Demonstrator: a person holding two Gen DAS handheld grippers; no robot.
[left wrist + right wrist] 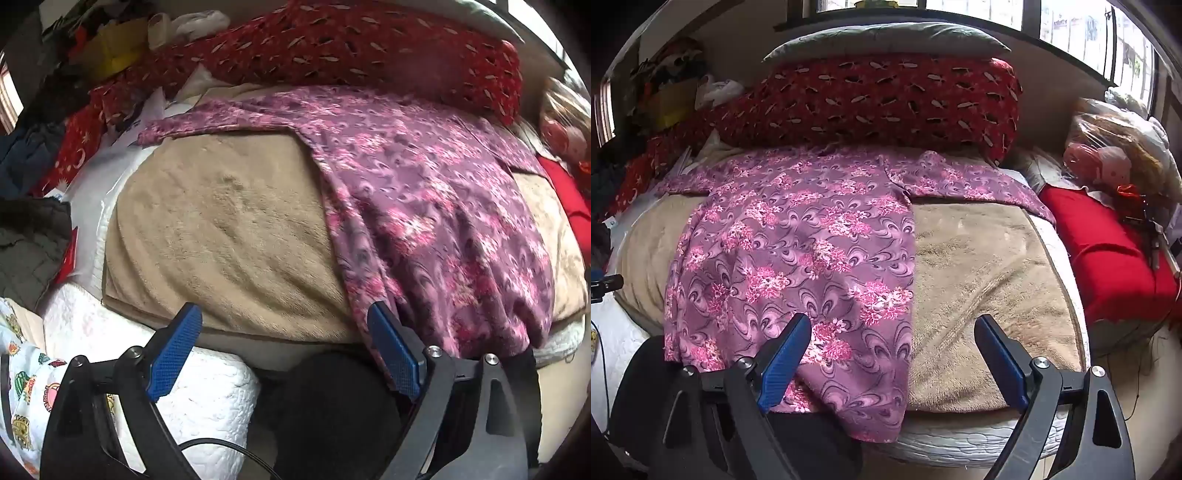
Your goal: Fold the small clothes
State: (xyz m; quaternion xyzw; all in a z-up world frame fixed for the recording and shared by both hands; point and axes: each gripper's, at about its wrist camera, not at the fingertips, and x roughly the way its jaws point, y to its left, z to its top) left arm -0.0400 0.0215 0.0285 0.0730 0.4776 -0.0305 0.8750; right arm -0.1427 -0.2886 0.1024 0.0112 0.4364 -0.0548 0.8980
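The purple garment [798,236] lies spread across the bed [979,266], centre-left in frame; thin, limp, probably slippery. Both tools, left [284,354] and right [892,360], spread, empty. Grip its near hem.

Soft daylight enters through the windows [1071,26] behind the bed; below them shadows are weak, edges bend strongly, left-wrist corners blur.

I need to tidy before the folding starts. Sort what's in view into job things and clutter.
For the job:
- purple floral cotton garment spread on the beige fleece blanket
- left gripper and right gripper, jaws open

Lying about:
- long red patterned pillow
- bright red cloth
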